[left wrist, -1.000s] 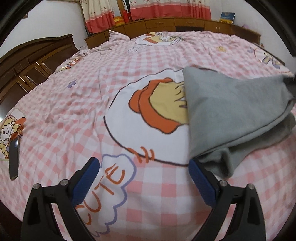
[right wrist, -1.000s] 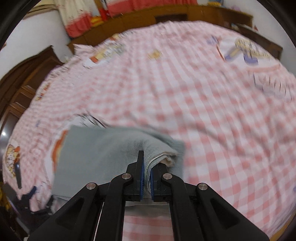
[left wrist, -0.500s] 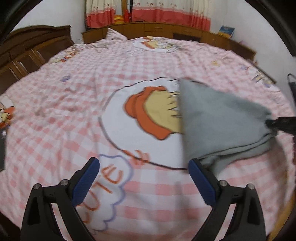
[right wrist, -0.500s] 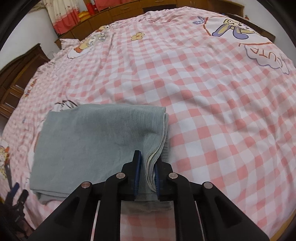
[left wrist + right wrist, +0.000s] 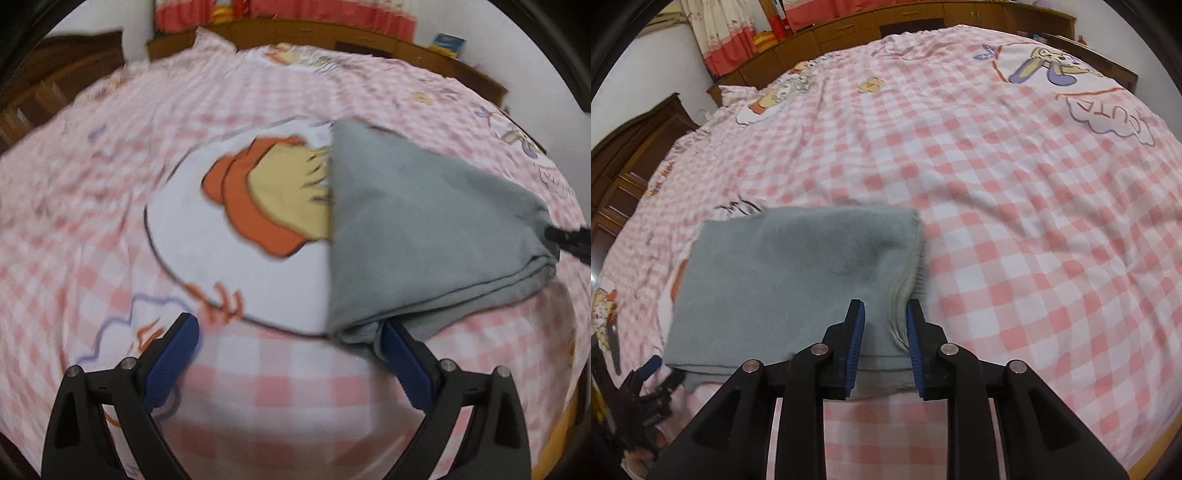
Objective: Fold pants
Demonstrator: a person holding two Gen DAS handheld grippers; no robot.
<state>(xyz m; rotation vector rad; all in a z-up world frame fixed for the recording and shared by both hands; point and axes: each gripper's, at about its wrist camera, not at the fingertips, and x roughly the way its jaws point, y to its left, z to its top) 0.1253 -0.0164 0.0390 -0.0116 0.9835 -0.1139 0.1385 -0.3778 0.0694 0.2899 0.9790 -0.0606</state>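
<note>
- Nearest me, the right gripper [image 5: 884, 325] has just been letting its jaws apart; the stacked corner of the grey pants [image 5: 798, 280] sits between the pads, which no longer look to press it. If that hand draws back with a pad dragging, the top layers could slide and fan open.
- The left gripper [image 5: 288, 354] is spread wide and pinches nothing; its right pad sits at the near left corner of the pants, touching or nearly so. A nudge there could roll the lower layer out.
- The pants lie folded in a flat rectangle on the pink checked bedspread [image 5: 1015, 229], partly over a cartoon print [image 5: 266, 199].
- The bed's front edge is near, so pulling toward it risks a slide off.
- Beyond the pants the bedspread is open for moving; a wooden cabinet [image 5: 923, 18] stands far back.
</note>
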